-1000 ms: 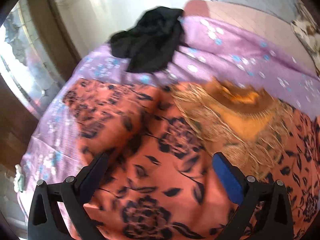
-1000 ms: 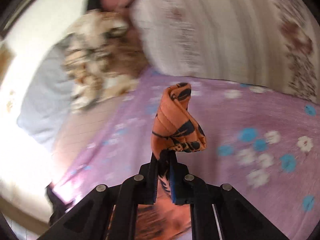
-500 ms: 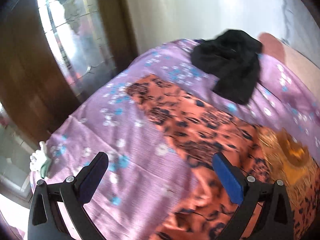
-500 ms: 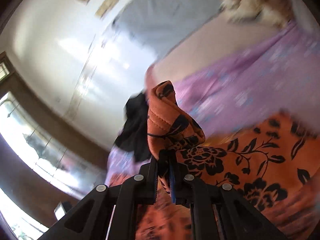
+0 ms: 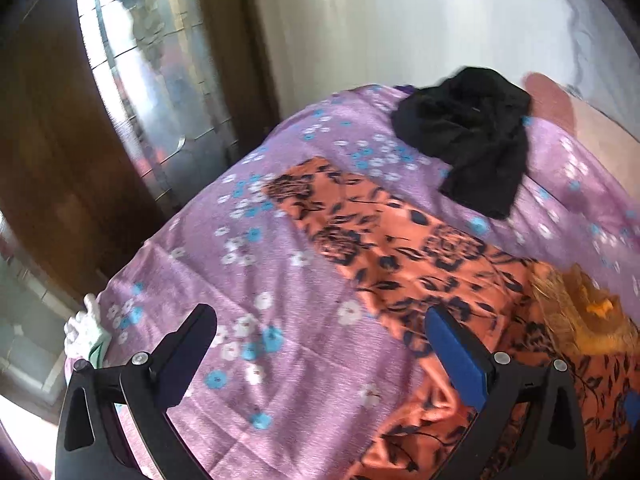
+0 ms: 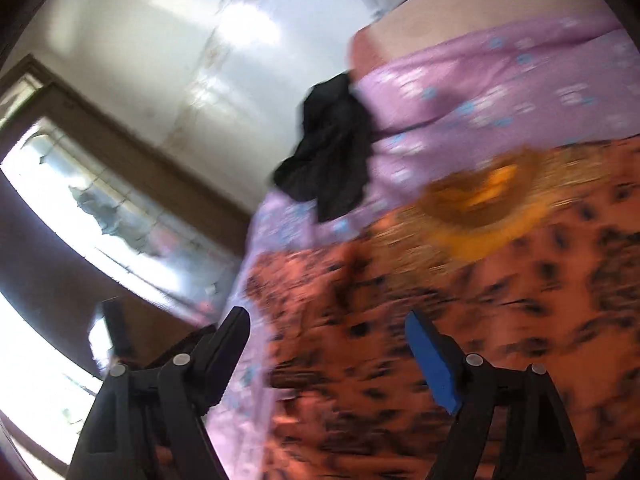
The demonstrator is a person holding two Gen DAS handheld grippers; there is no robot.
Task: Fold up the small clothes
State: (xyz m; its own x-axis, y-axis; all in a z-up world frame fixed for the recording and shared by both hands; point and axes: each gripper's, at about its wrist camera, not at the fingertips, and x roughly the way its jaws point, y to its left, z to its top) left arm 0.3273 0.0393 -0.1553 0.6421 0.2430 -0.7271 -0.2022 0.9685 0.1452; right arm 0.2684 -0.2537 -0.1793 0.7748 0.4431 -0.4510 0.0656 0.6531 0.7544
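Each tool [image 5: 320, 344] [image 6: 328, 340] has 2 black fingers, silver screws and 1 blue pad [image 5: 456, 356].

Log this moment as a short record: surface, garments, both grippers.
surface: bed with purple floral sheet
garment being folded: orange floral garment, spread across the sheet, gold embroidered part at one end
other garment: black garment, crumpled, lying apart near the bed's far edge
left gripper: open, nothing between its jaws
right gripper: jaws have just been opening, nothing between them; orange cloth lies below
view quality: right wrist view is motion-blurred
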